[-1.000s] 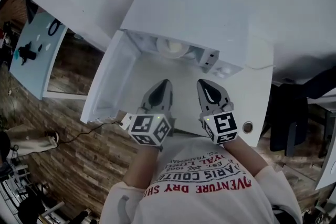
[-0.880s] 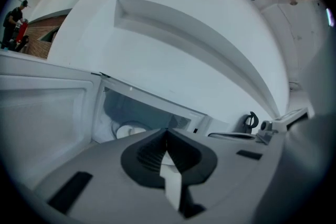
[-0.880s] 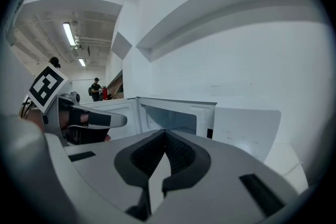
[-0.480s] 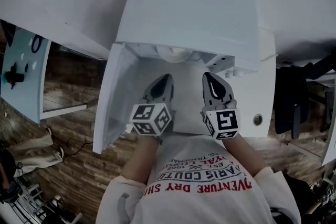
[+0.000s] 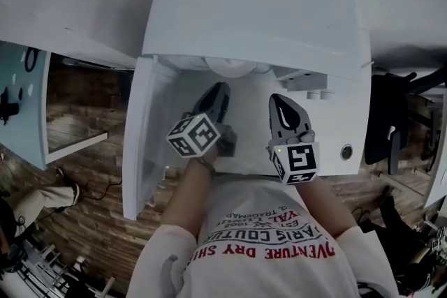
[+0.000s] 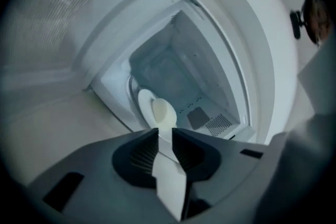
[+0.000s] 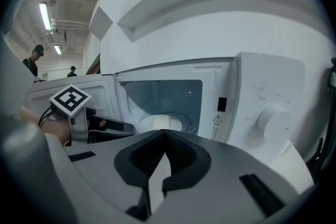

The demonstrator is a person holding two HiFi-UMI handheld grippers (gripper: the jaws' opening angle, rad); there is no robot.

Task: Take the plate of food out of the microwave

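1. Plate (image 6: 148, 105) of food sits inside the open microwave (image 5: 258, 3), at the centre of my left gripper view.
2. My left claw (image 6: 165, 132): slightly parted, empty, pointing at the plate.
3. My right claw (image 7: 165, 134): closed, empty.

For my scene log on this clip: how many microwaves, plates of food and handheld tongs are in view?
Microwave: 1
Plate of food: 1
Tongs: 2 (left tongs, right tongs)
Total: 4
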